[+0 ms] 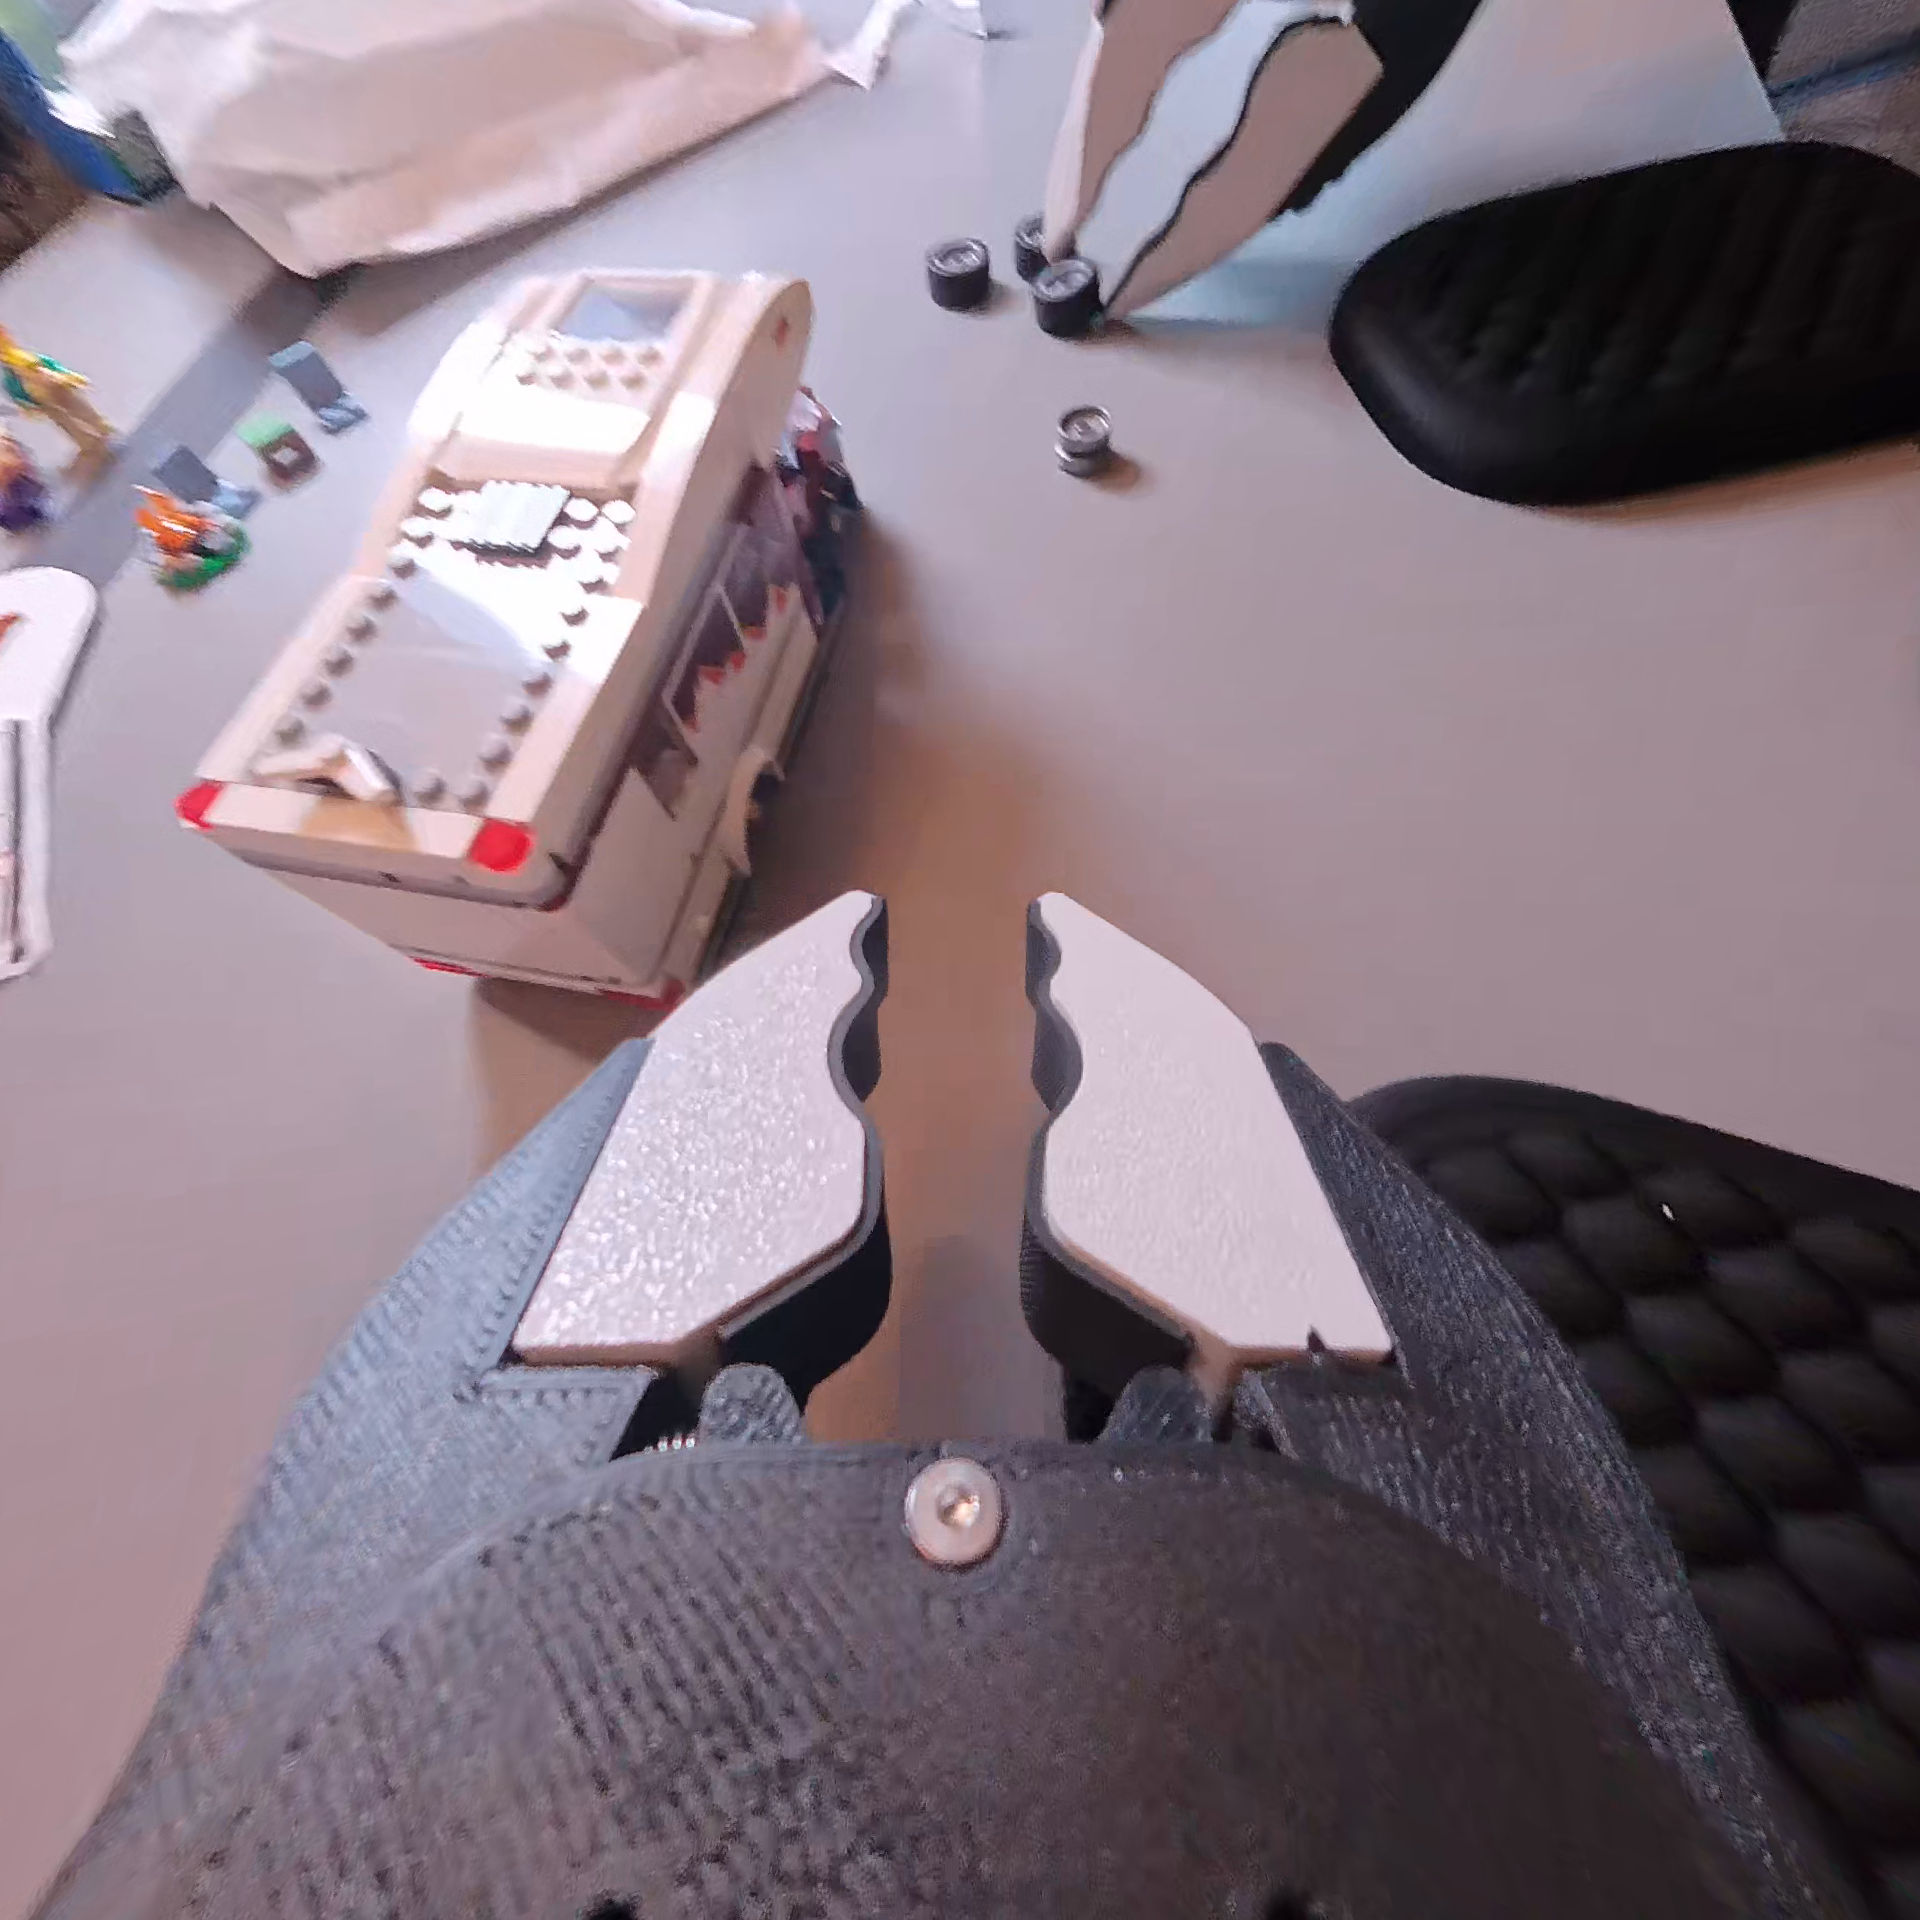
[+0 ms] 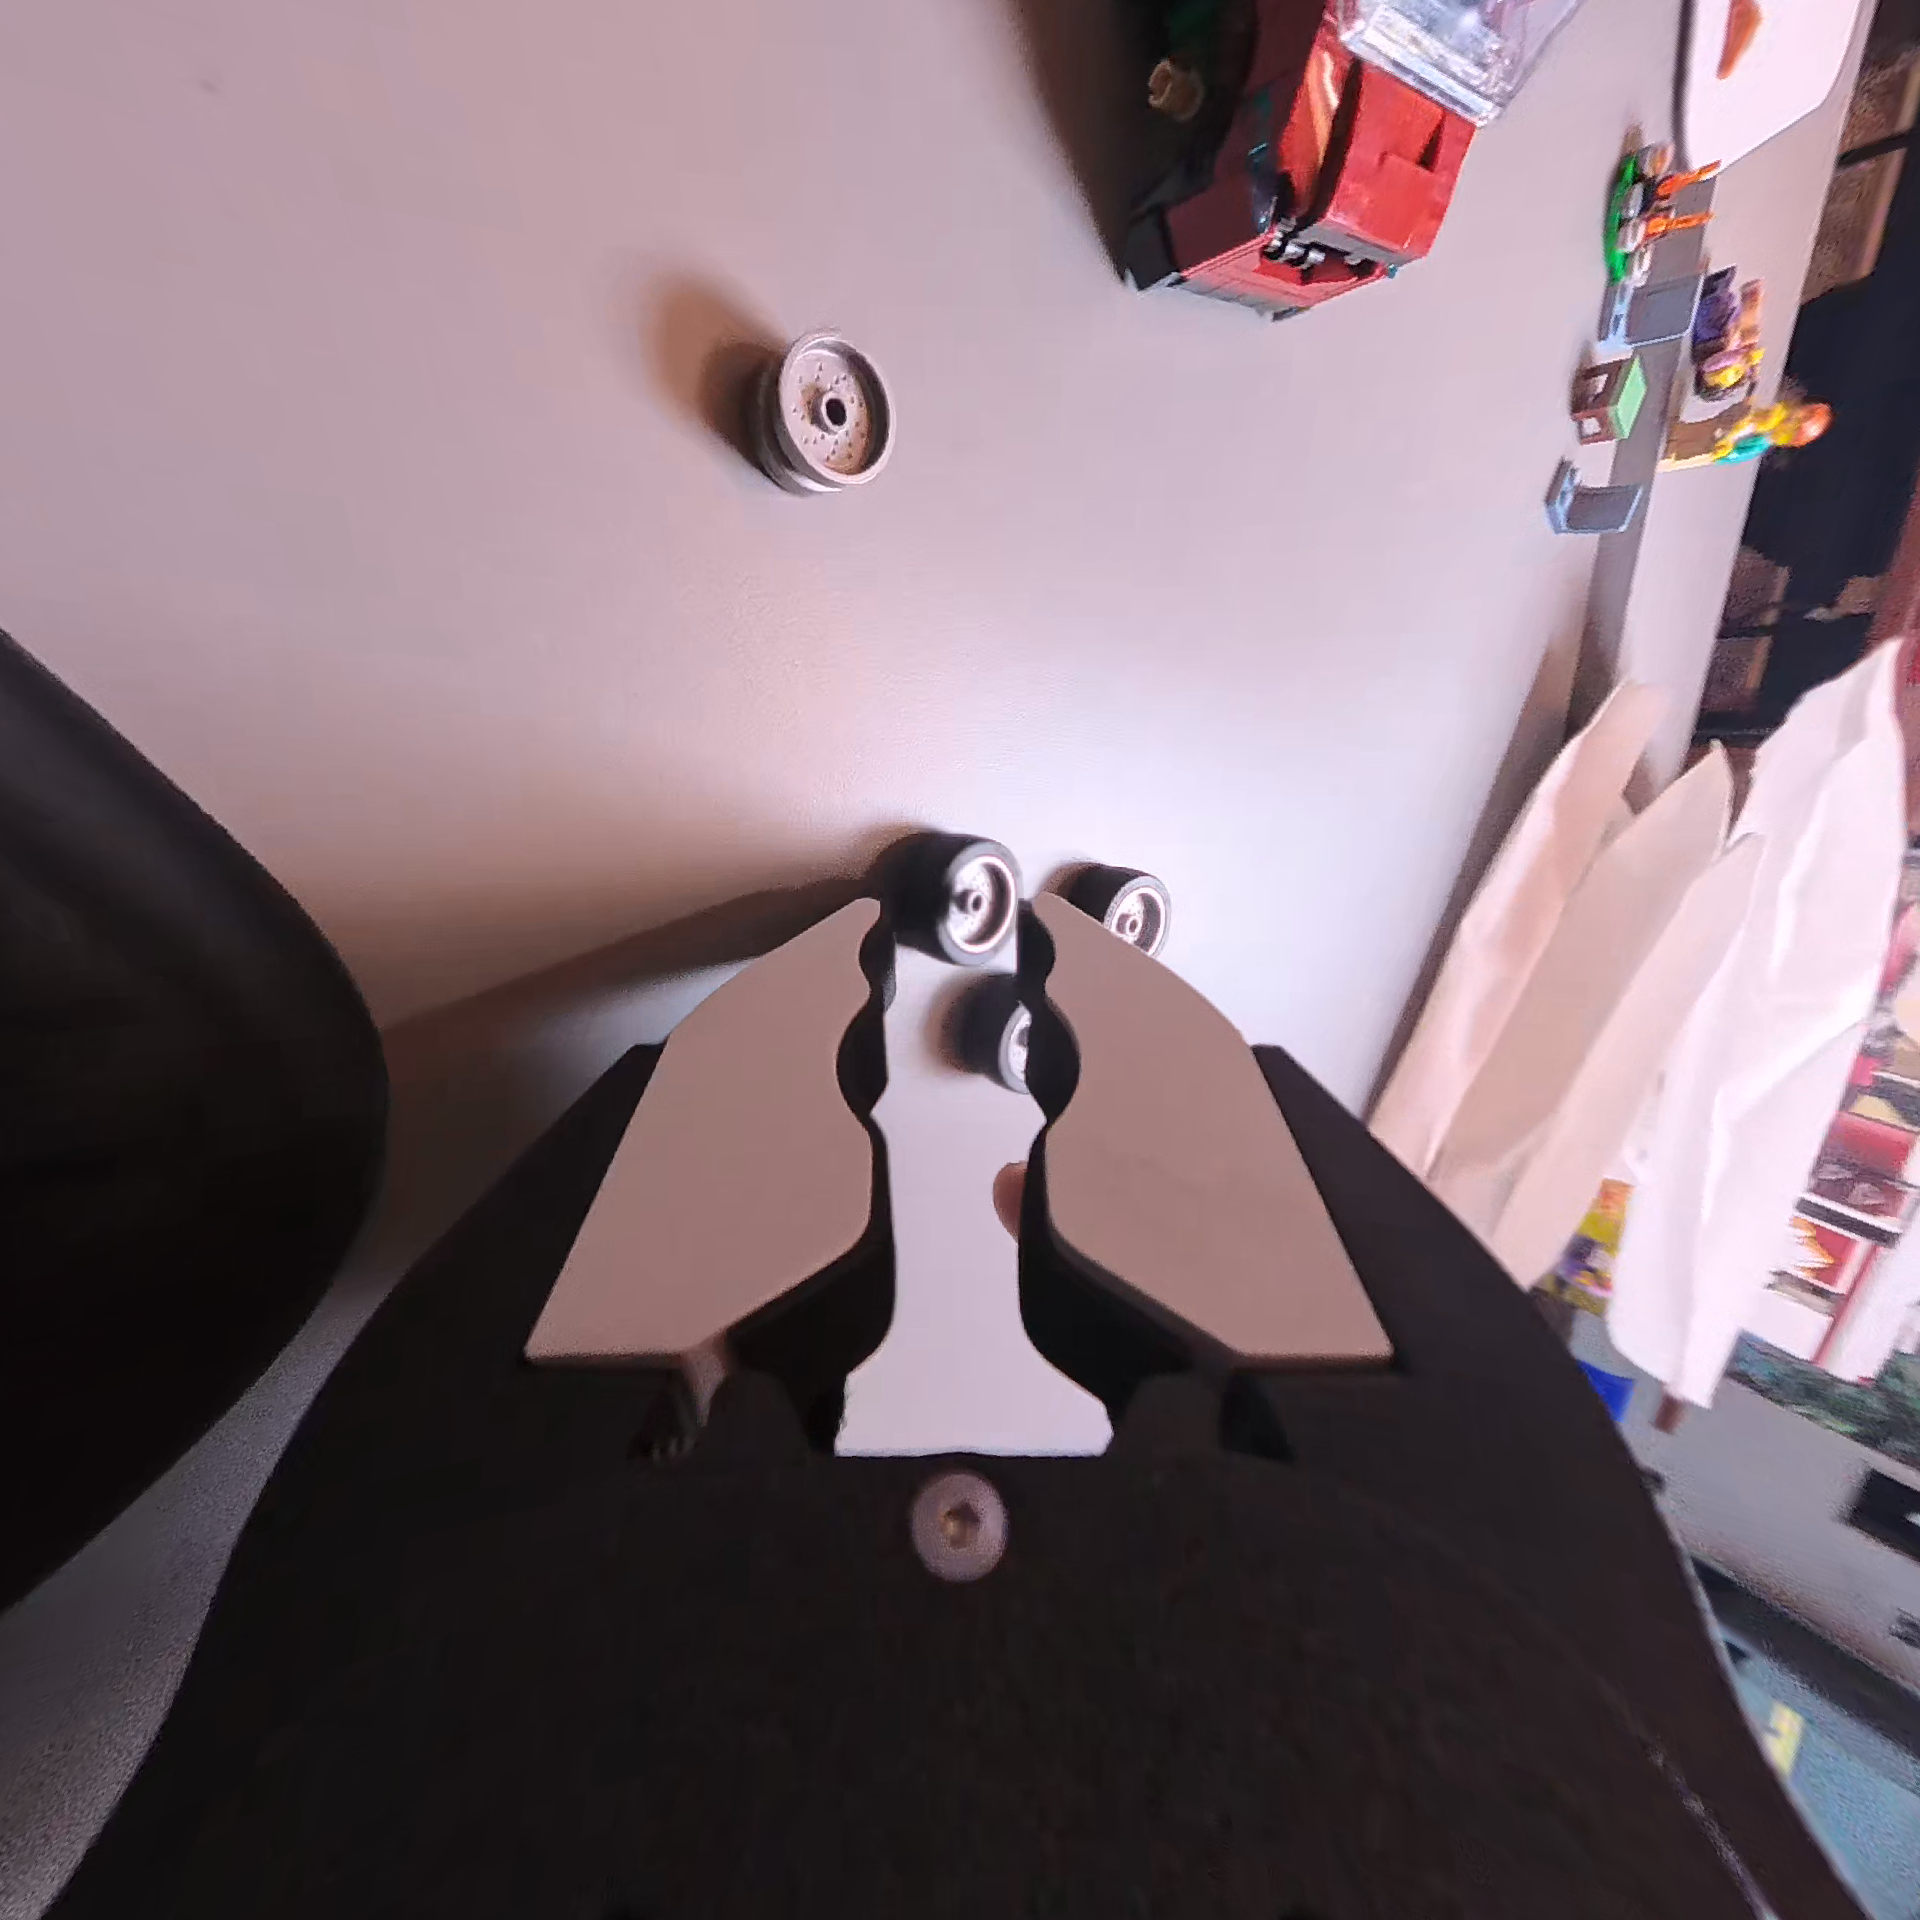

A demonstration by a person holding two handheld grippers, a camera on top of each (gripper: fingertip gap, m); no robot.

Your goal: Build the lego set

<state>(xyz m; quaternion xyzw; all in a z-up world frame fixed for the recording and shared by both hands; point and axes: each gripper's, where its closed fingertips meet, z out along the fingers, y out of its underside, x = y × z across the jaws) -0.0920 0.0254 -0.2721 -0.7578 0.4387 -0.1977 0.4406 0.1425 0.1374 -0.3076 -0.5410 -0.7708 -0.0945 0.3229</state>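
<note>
Grey tabletop [image 1: 1299, 727], matt, bearing a scatter of toy-brick items. Left gripper [image 1: 956, 914]: white-faced fingers with wavy dark pads, parted with only bare table showing between them, nothing in its hold; nearest item is a white brick-built camper van [image 1: 520, 644], studded roof, red tail lights, standing just beside the left finger. Right gripper [image 2: 954, 920]: same build, jaws partly open, low over a cluster of three small black-tyred wheels with silver hubs; one wheel [image 2: 961, 894] lies at the fingertips in the gap, a second [image 2: 997, 1034] further back between the fingers and partly hidden by the right finger, a third [image 2: 1127, 904] just outside the right fingertip. Whether any pad presses on a wheel cannot be told; the frame is blurred there. A bare silver wheel hub [image 2: 826, 410], without tyre, lies well apart, further out on the table. Further items: red and dark brick vehicle with clear part [image 2: 1340, 177]; small coloured bricks and figures [image 2: 1683, 343] near the table edge; crumpled white paper bags [image 1: 436, 114]; black quilted chair seat [image 1: 1662, 322] at the table's side. Printed coloured sheets [image 2: 1860, 1174] under the paper, writing not legible; no brand mark readable.
</note>
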